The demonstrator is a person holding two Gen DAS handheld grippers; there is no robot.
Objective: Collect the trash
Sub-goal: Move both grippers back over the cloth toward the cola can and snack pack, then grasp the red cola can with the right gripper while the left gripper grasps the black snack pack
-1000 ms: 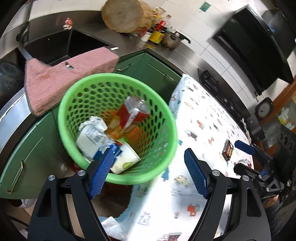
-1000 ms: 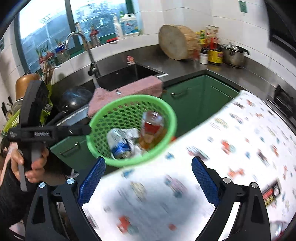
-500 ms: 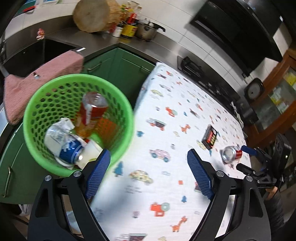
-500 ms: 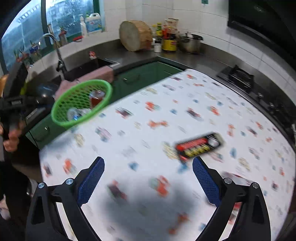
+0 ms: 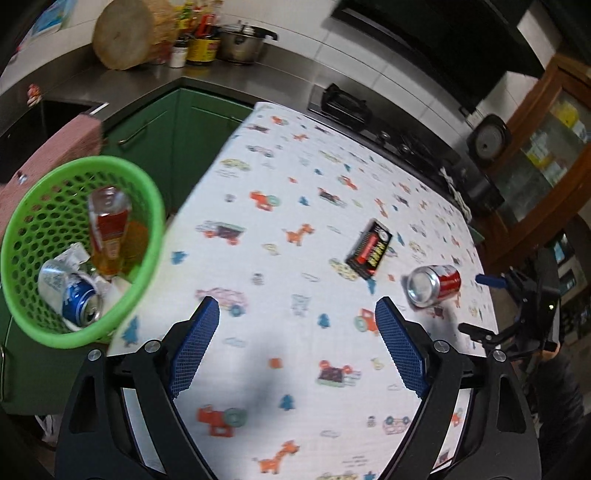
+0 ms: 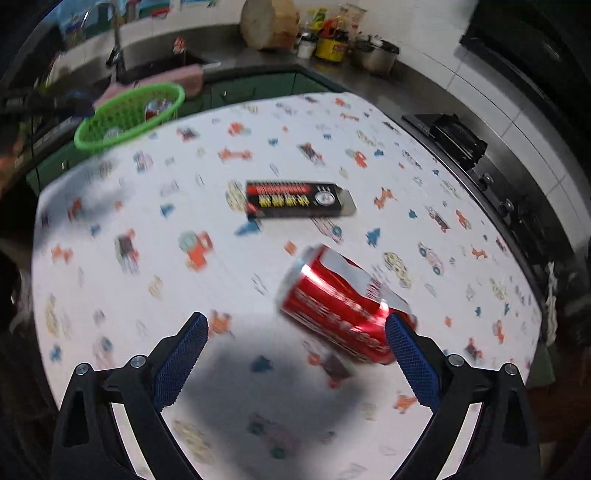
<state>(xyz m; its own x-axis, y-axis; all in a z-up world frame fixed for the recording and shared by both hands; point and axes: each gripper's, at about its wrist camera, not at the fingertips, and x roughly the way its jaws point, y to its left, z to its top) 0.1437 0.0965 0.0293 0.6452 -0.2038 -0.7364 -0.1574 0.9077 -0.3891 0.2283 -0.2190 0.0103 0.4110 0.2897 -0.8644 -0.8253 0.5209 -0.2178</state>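
Observation:
A dented red can lies on its side on the patterned tablecloth, just ahead of my open, empty right gripper, near its right finger. It also shows in the left wrist view. A black and red carton lies flat beyond the can, also seen in the left wrist view. A green basket holds a bottle, a blue can and crumpled paper at the table's left end. My left gripper is open and empty over the table.
Green cabinets and a steel counter with a wood block, jars and a pot run behind. A gas stove borders the table's far side. A pink towel hangs by the sink.
Both grippers swung away from the basket toward the table. The right gripper has moved close to the red can. The left view now has the basket at its left edge.

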